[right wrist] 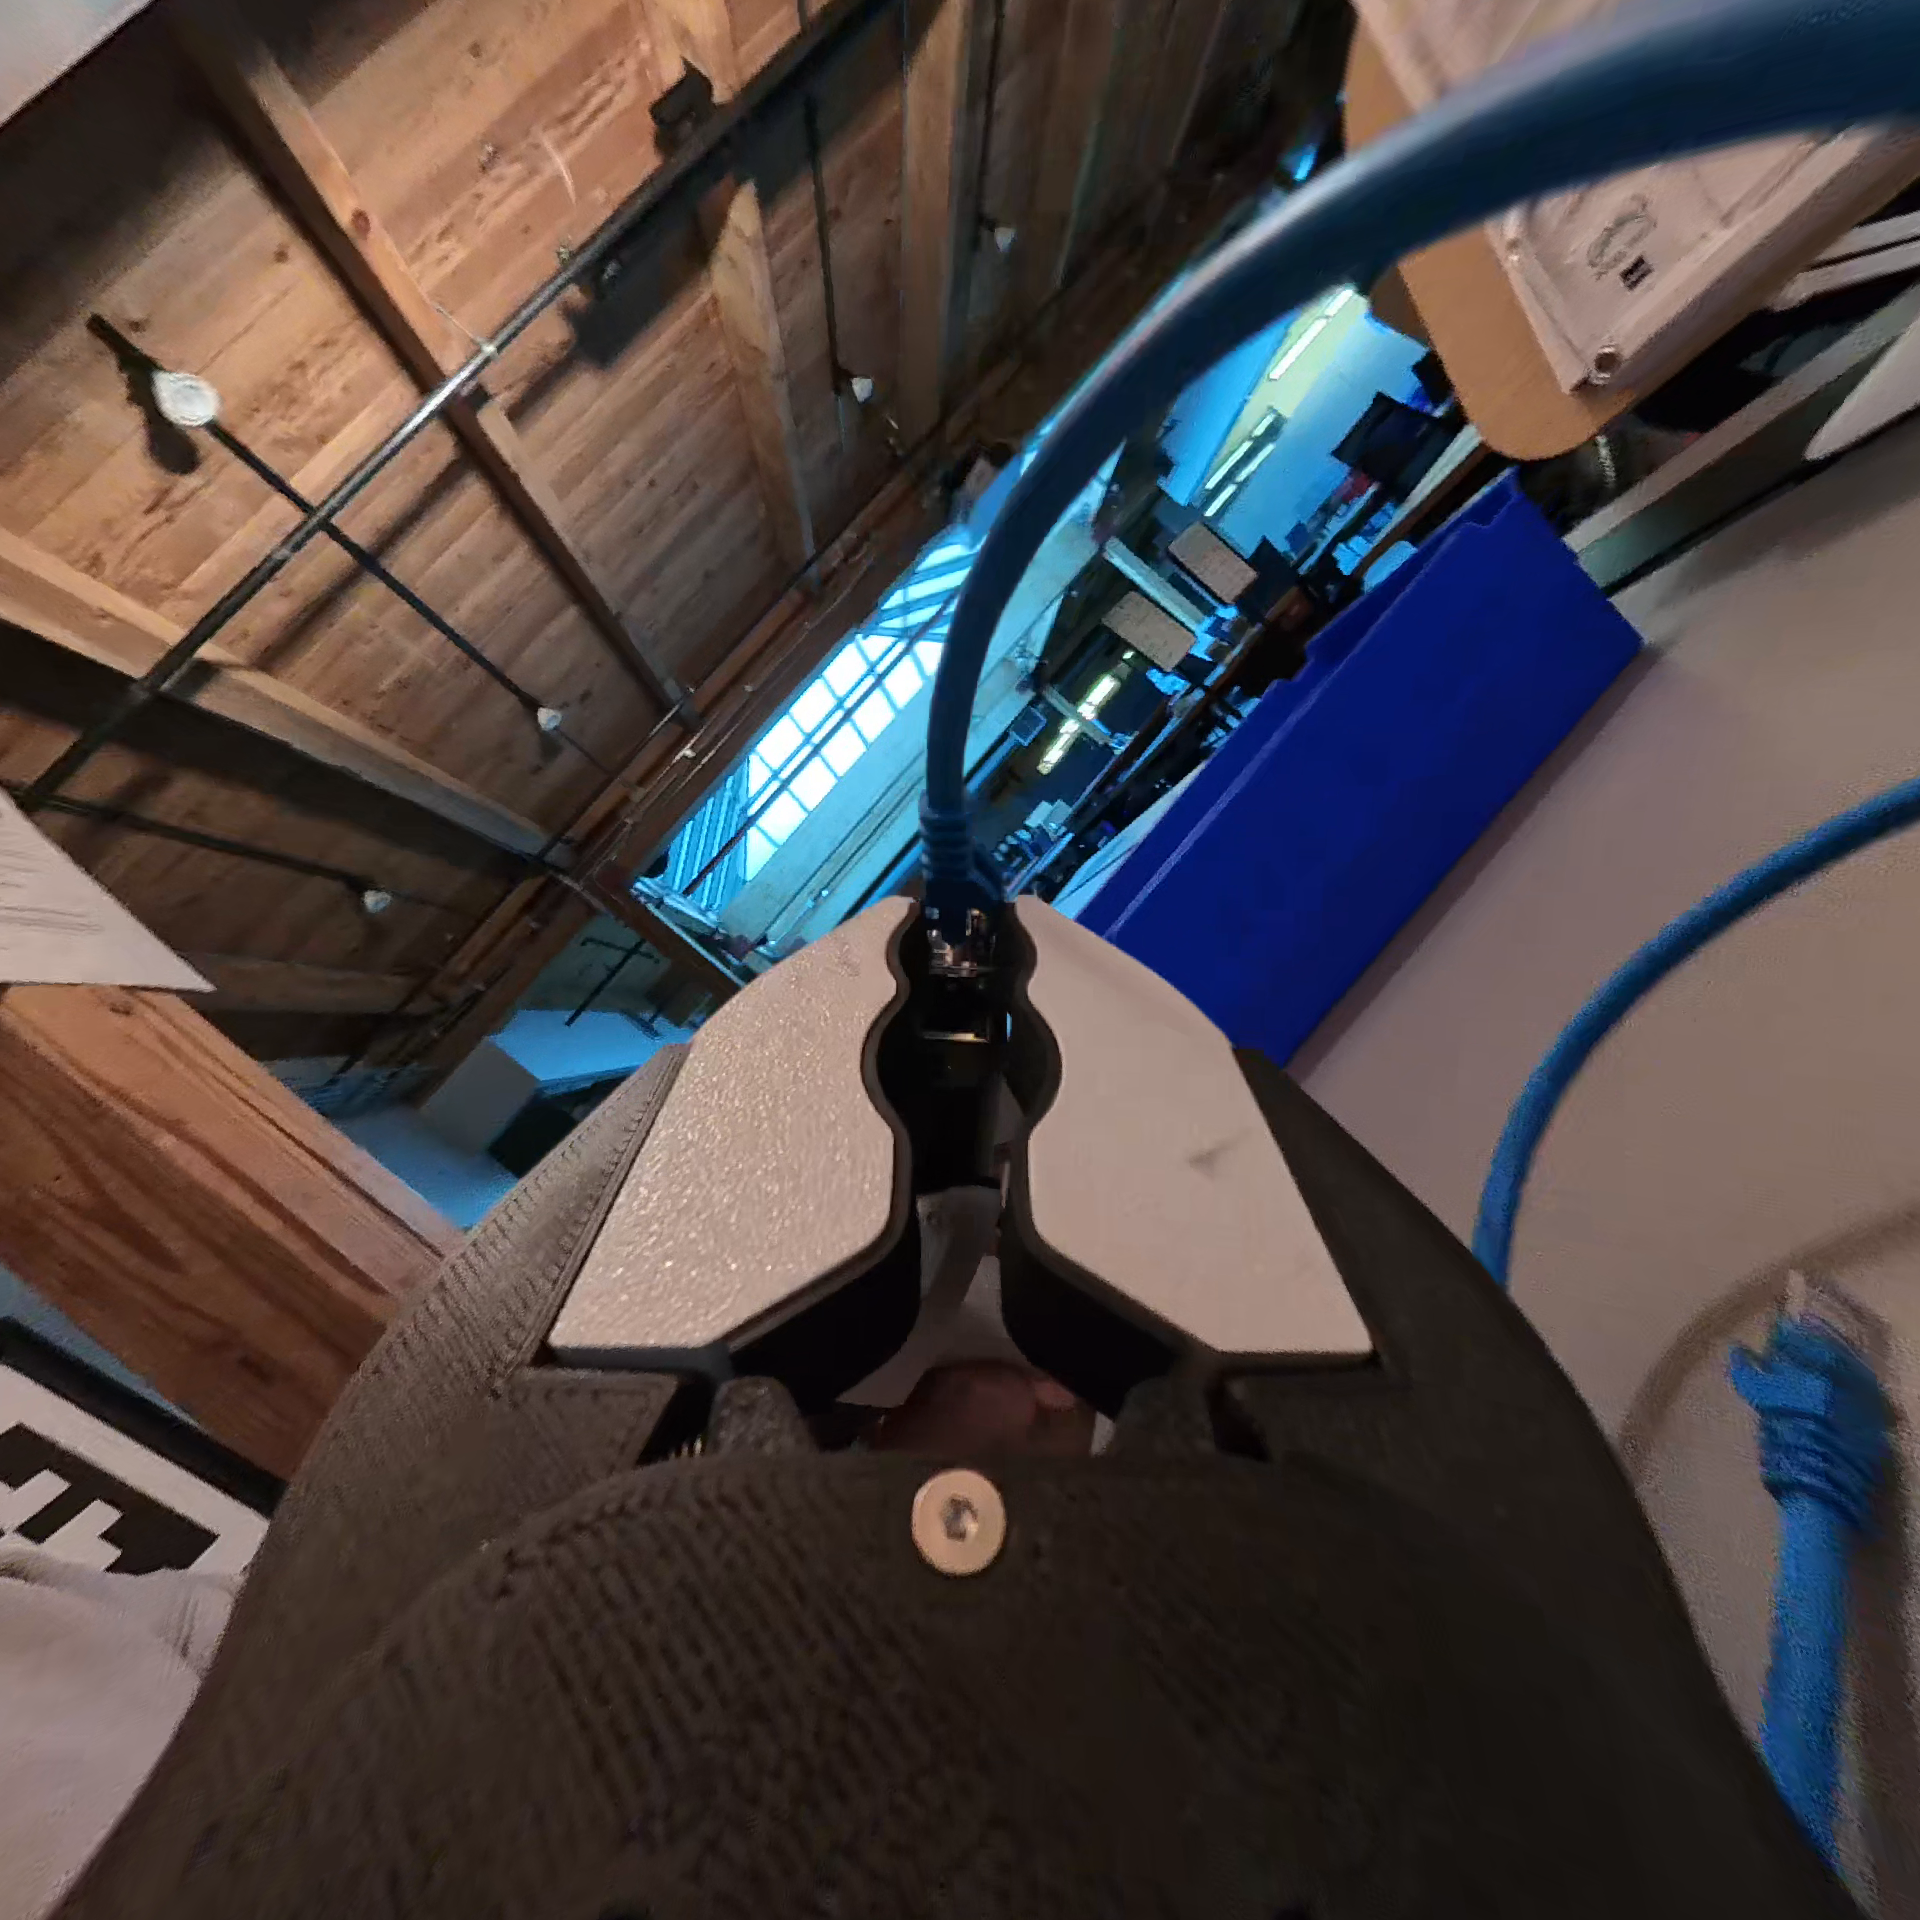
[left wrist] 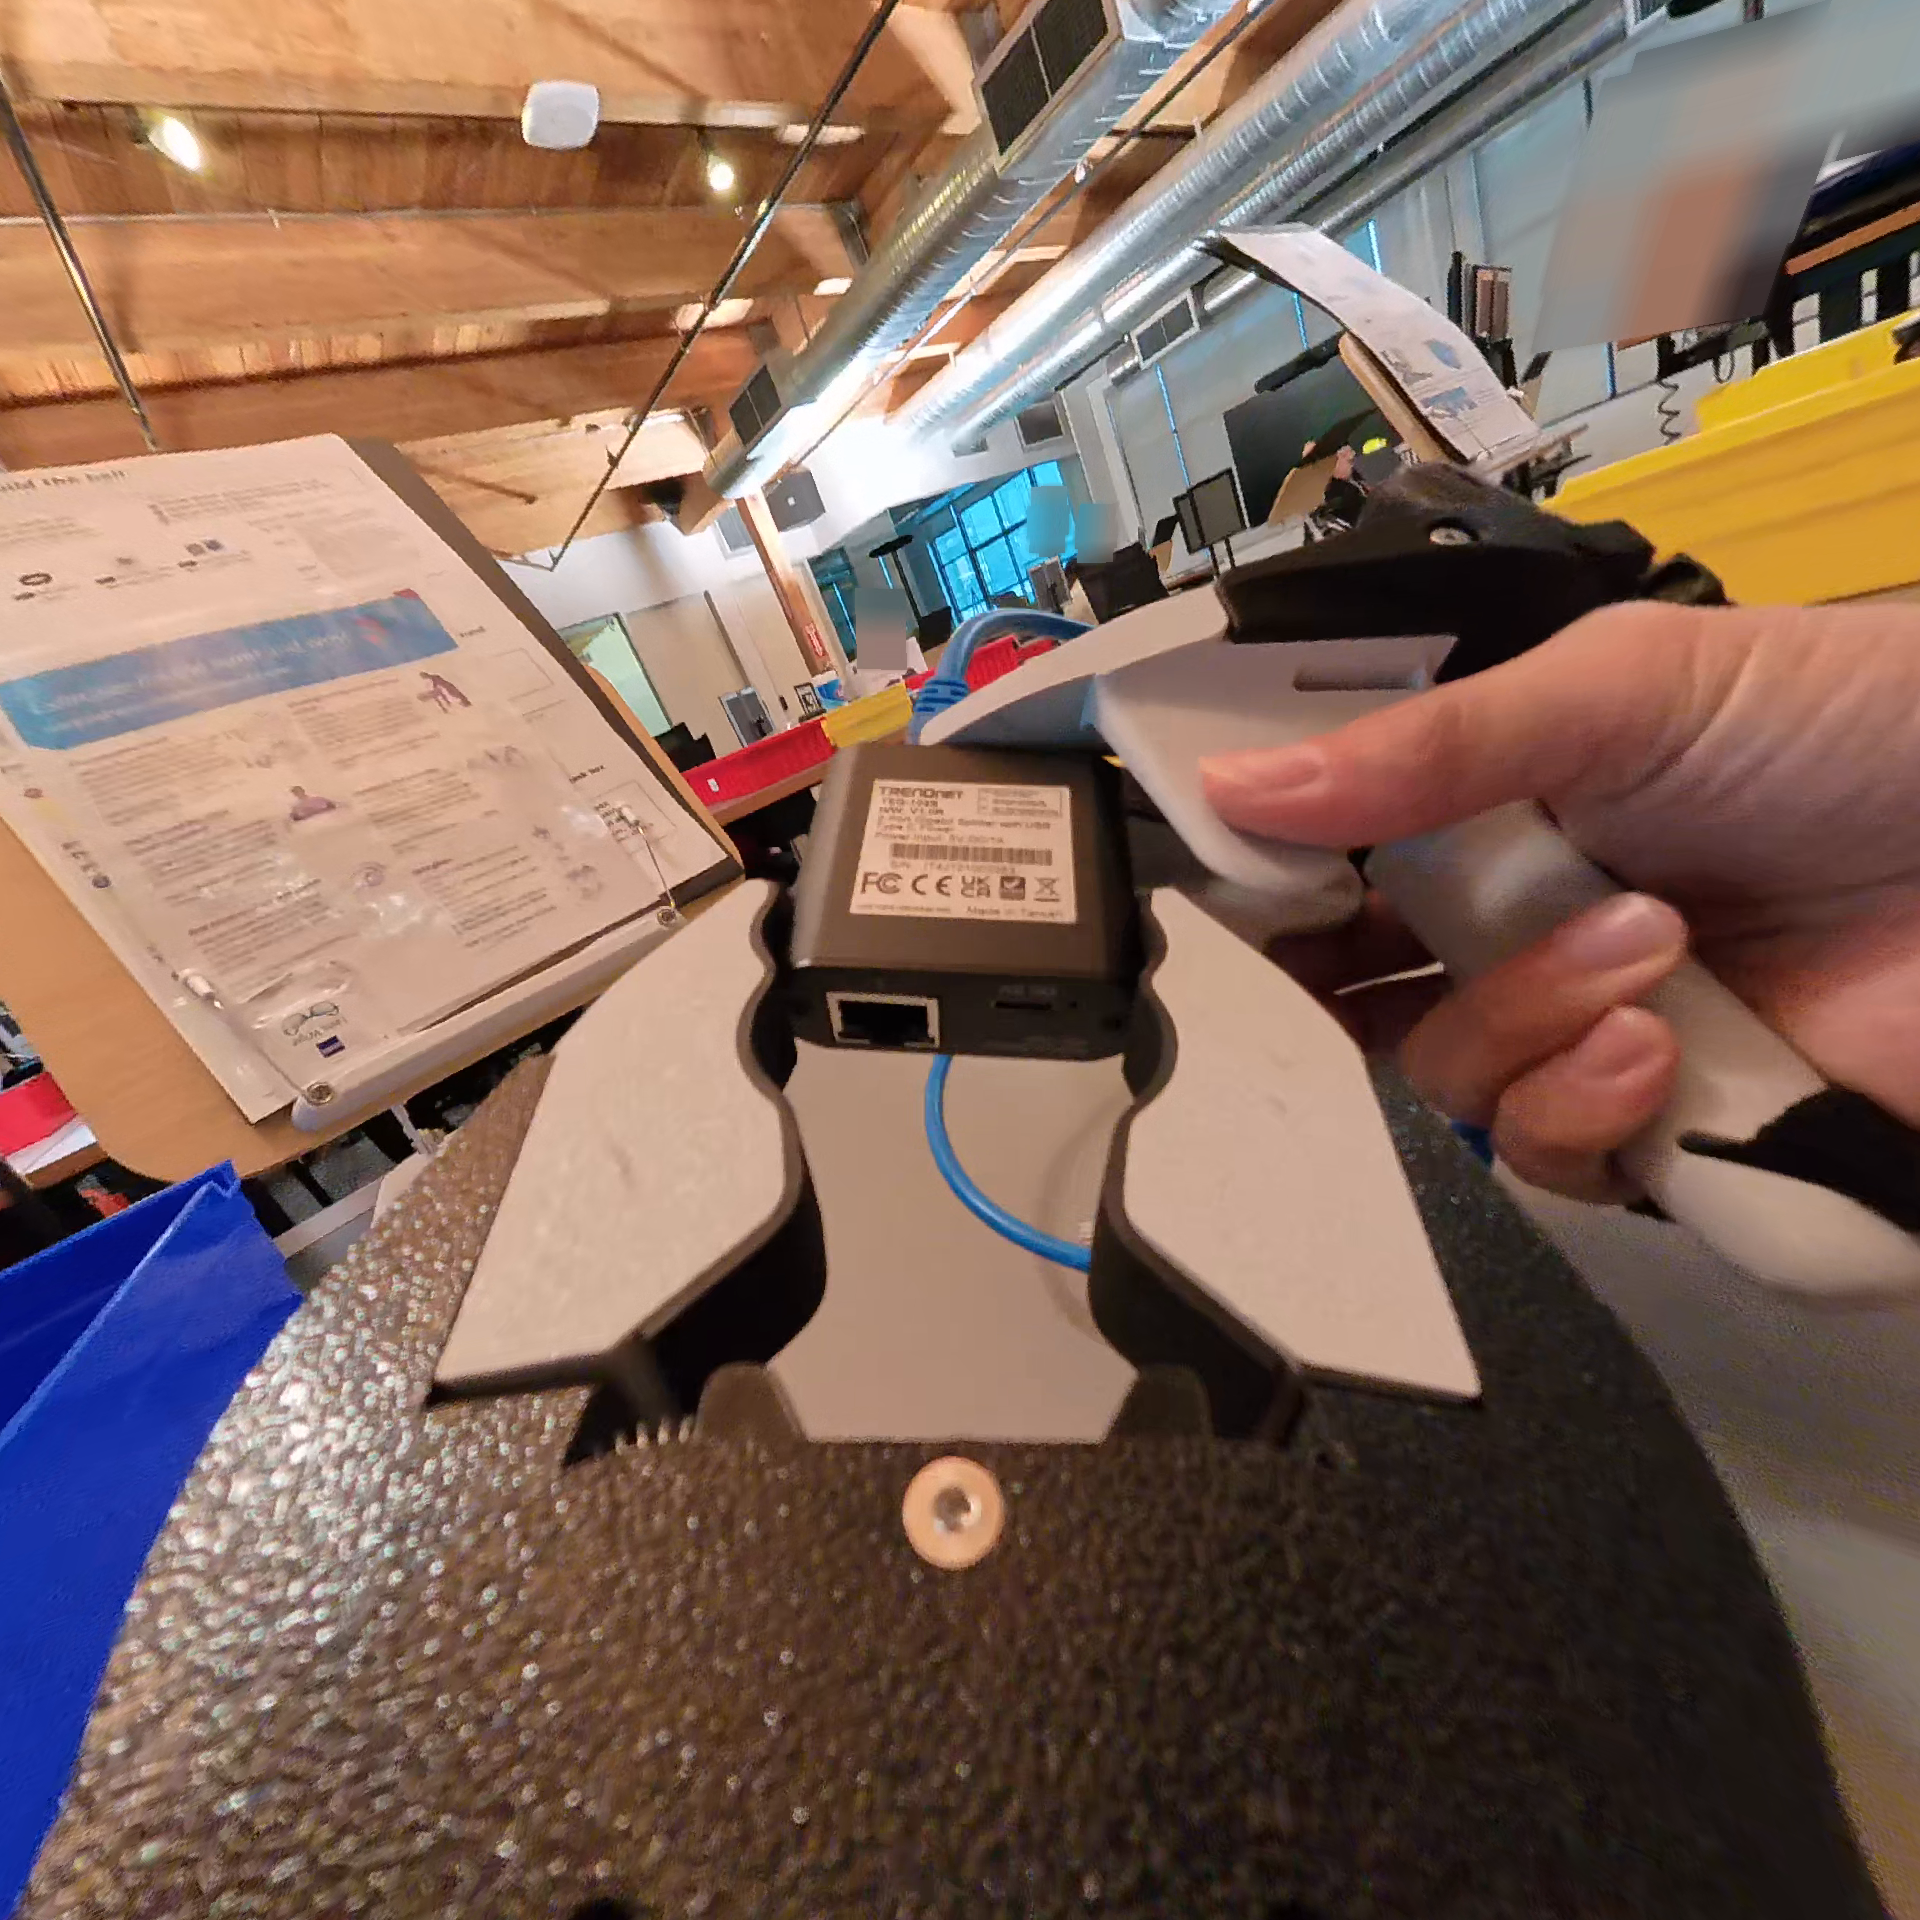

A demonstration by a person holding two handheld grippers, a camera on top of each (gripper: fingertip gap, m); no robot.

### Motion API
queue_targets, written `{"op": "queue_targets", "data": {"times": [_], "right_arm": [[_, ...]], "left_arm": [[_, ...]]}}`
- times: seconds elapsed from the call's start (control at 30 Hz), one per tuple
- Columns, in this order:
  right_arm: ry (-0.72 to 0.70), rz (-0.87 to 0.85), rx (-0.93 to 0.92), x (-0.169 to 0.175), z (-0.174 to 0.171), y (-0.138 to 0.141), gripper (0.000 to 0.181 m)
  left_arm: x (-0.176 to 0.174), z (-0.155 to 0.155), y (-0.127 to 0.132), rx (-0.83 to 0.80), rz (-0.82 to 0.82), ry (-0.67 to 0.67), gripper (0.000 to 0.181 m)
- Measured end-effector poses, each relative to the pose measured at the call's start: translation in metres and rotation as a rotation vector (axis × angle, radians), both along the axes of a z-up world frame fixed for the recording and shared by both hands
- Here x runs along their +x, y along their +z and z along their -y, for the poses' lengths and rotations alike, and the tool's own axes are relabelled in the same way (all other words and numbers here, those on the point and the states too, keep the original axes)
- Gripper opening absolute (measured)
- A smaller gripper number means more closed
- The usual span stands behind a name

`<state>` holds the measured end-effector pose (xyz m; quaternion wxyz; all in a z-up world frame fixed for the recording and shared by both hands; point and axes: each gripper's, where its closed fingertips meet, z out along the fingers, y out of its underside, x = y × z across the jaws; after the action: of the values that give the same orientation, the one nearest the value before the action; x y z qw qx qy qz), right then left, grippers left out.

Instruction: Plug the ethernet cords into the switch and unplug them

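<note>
Jaws first: the left gripper [left wrist: 961,997] is clamped on the switch [left wrist: 961,894], a small black box sitting dead centre in the left wrist view, label side up, with its two grey fingers [left wrist: 665,1132] pressed against either side. One empty port faces the camera on the box's near end, next to a smaller slot. Under the box, a blue ethernet cord [left wrist: 977,1164] loops down through the gap between the fingers.

Over in the right wrist view, the right gripper [right wrist: 961,977] is squeezed nearly together on a plug [right wrist: 958,945] at the centre of the frame; the plug looks to be seated in a dark body between the tips, but I can't tell for sure. Its blue cord [right wrist: 1049,488] arcs up and off to the upper right. A second blue cord [right wrist: 1590,1029] curves along the right side over a pale tabletop [right wrist: 1766,727], with a blurry blue plug end [right wrist: 1808,1423] at lower right.

Back in the left view, a person's hand [left wrist: 1662,883] at the right edge grips the right gripper's [left wrist: 1049,717] handle, and its grey fingers reach to the far end of the switch, where more blue cord pokes out.

Farther off: a blue bin [left wrist: 114,1382] at lower left, a propped-up laminated sheet [left wrist: 301,748] at left, yellow bins [left wrist: 1787,488] at upper right, and a wooden ceiling [left wrist: 416,260] with silver ducts above.
</note>
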<state>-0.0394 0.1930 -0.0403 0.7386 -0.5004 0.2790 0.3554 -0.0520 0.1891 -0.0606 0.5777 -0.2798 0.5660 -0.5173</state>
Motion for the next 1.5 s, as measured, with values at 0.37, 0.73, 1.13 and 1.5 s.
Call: {"op": "queue_targets", "data": {"times": [0.37, 0.73, 1.13, 1.5], "right_arm": [[-0.024, -0.149, 0.048, -0.001, 0.001, -0.002, 0.012], [-0.111, -0.172, 0.107, 0.002, 0.001, -0.005, 0.013], [-0.141, -0.081, 0.047, 0.008, 0.001, -0.017, 0.011], [-0.098, 0.365, -0.202, 0.029, 0.044, 0.018, 0.012]], "left_arm": [[0.000, -0.001, 0.000, 0.033, 0.009, -0.007, 0.061], [0.002, 0.001, -0.004, 0.009, -0.011, -0.011, 0.061], [0.011, 0.001, -0.017, 0.069, -0.032, 0.073, 0.061], [0.004, -0.034, -0.003, -0.072, 0.004, 0.093, 0.061]]}}
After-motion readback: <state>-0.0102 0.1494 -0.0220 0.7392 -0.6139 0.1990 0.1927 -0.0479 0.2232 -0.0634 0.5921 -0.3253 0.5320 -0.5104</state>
